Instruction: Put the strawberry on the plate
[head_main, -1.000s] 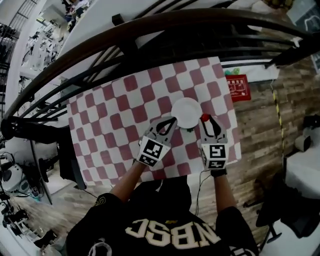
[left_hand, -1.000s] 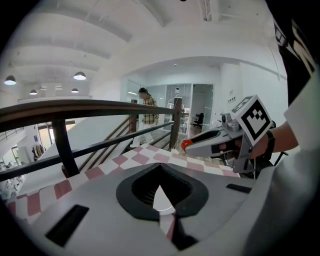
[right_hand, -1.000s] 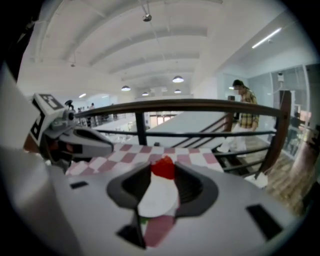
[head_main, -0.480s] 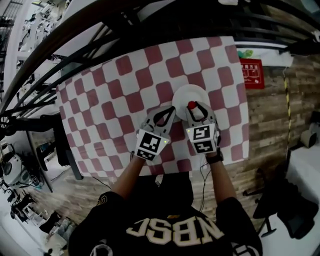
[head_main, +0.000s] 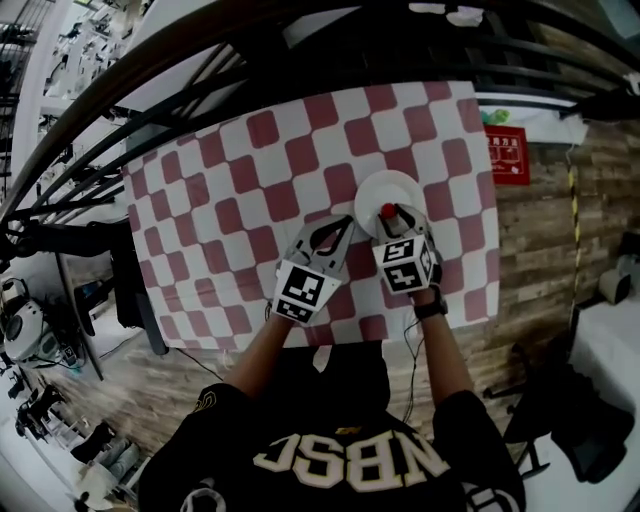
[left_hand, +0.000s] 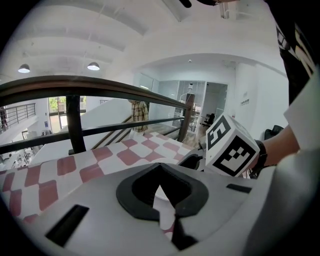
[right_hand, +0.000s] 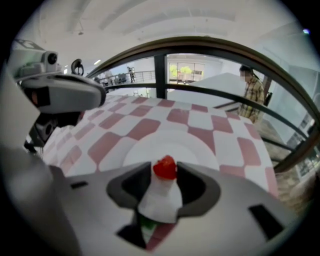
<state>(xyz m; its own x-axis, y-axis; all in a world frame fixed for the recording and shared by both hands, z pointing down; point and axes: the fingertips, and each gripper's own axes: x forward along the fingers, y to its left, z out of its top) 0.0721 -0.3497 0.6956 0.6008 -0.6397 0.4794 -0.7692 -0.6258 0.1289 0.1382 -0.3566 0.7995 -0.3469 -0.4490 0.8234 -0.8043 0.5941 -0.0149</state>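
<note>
Currently gripping the strawberry (right_hand: 165, 167) in the right tool (head_main: 389, 214), over the near rim of the plate (head_main: 385, 185), toward the right edge of the desk (head_main: 250, 180); left tool (head_main: 347, 228) closed, empty. Likely soft and light: pinch gently round the middle.

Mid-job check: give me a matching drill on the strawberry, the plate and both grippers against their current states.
1 strawberry
2 plate
3 left gripper
4 right gripper

A white, lying on the checked cloth
B shut, nothing in it
C red, pinched over the plate's near edge
D shut on the strawberry

Pairs: 1-C, 2-A, 3-B, 4-D
</note>
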